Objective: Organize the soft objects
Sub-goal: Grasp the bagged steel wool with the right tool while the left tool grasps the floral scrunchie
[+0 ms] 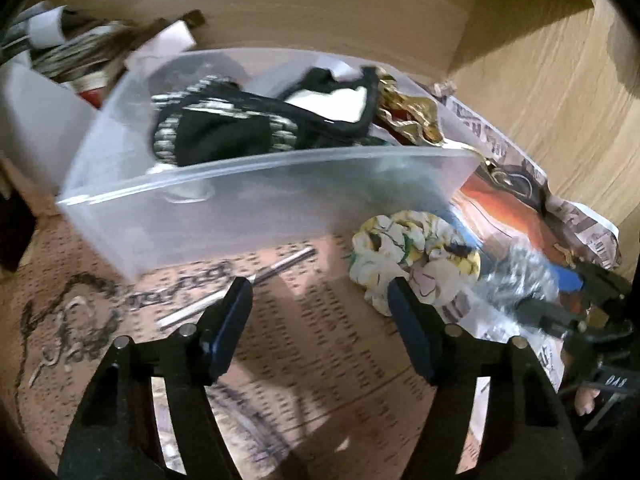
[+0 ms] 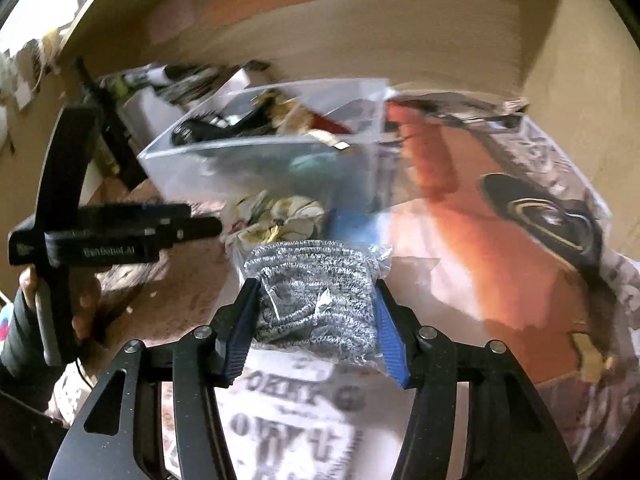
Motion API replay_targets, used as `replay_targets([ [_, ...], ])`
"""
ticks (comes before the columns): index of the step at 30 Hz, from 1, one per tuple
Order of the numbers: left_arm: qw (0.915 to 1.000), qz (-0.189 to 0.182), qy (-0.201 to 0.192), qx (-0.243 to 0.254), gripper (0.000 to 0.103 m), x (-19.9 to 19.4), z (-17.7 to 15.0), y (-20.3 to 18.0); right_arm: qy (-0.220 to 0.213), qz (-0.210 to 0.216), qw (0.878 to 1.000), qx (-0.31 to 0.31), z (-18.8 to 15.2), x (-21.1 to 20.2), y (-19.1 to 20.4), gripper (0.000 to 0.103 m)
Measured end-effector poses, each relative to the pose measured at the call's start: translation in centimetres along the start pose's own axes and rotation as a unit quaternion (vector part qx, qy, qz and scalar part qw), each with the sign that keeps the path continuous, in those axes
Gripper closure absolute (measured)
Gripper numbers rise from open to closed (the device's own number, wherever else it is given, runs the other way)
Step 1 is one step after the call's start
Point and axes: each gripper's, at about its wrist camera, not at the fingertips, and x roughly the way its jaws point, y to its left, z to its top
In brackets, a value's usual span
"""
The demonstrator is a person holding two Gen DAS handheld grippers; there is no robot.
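My left gripper (image 1: 318, 286) hangs open over the printed paper, with nothing between its fingers. A floral scrunchie (image 1: 412, 256) lies just right of its right fingertip, partly behind it. Behind stands a clear plastic bin (image 1: 240, 220) holding black and white soft items (image 1: 224, 128). My right gripper (image 2: 316, 286) is shut on a clear bag of grey speckled bands (image 2: 316, 292), in front of the scrunchie (image 2: 280, 216) and the bin (image 2: 240, 168). In the right wrist view the left gripper (image 2: 200, 226) comes in from the left, held by a hand.
Newspaper and magazine pages (image 2: 480, 260) cover the surface. A thin metal rod (image 1: 240, 292) lies in front of the bin. A white box (image 1: 40, 120) of cluttered items stands at the far left. Wooden walls (image 1: 320, 8) close in the back and right.
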Motion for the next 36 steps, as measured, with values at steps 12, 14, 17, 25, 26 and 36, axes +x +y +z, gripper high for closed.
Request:
replay_targets([
  [12,0.9983,-0.012,0.02,0.053,0.047,3.2,1.4,-4.7,-0.015,-0.01,1.0,0.024,-0.5,-0.4,-2.4,0.051],
  [14,0.9977,-0.009,0.016,0.066,0.059,3.4,1.4,-5.1,-0.018,-0.008,0.999,0.025,-0.5,-0.5,-2.4,0.051],
  [17,0.9973,-0.007,0.01,0.072,0.079,3.5,1.3,-5.3,-0.024,-0.011,0.999,0.023,-0.4,-0.7,-2.3,0.051],
  [25,0.9978,-0.007,-0.019,0.064,0.09,0.7,0.5,-4.5,-0.058,-0.017,0.998,0.026,0.3,-2.3,-2.5,0.051],
  [26,0.9975,-0.007,-0.031,0.064,0.09,-0.1,0.4,-4.3,-0.064,-0.017,0.998,0.024,0.5,-2.6,-2.3,0.051],
  [36,0.9886,0.009,-0.138,0.059,0.09,-7.7,1.6,-3.6,-0.126,-0.012,0.992,-0.002,3.6,-4.5,-0.5,0.051],
])
